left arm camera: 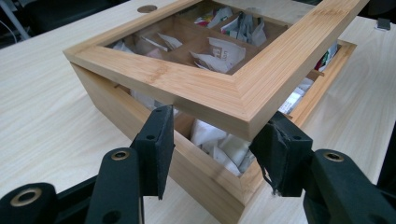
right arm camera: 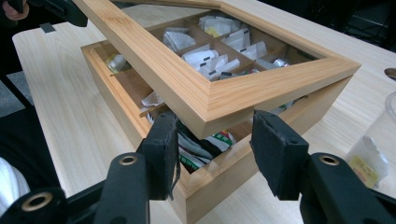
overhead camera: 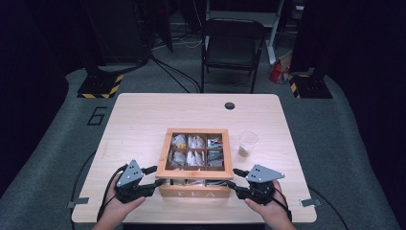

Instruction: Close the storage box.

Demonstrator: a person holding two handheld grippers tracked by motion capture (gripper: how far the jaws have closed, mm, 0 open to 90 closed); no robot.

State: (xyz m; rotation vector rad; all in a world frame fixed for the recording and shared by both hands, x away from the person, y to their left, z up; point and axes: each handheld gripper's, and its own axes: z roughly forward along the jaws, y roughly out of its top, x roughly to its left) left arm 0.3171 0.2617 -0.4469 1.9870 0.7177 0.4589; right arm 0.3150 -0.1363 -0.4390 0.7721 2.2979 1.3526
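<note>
One wooden tea box (overhead camera: 195,190) on worktop (overhead camera: 143,120), lid (left arm camera: 210,88) raised ajar. Left gripper (overhead camera: 152,184) and right gripper (overhead camera: 235,184): fingers each straddle a front lid corner; grip unclear. One plastic cup (overhead camera: 247,143) beyond right fingers.

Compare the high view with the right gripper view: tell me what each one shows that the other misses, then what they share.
High view alone: the black chair behind the table, the number 6 on the floor, and the letters TEA on the box front.

Right gripper view alone: close up, the right gripper has its jaws set either side of the raised lid corner, with tea packets visible in the gap beneath.

Both: the wooden tea box, the plastic cup, the table.
</note>
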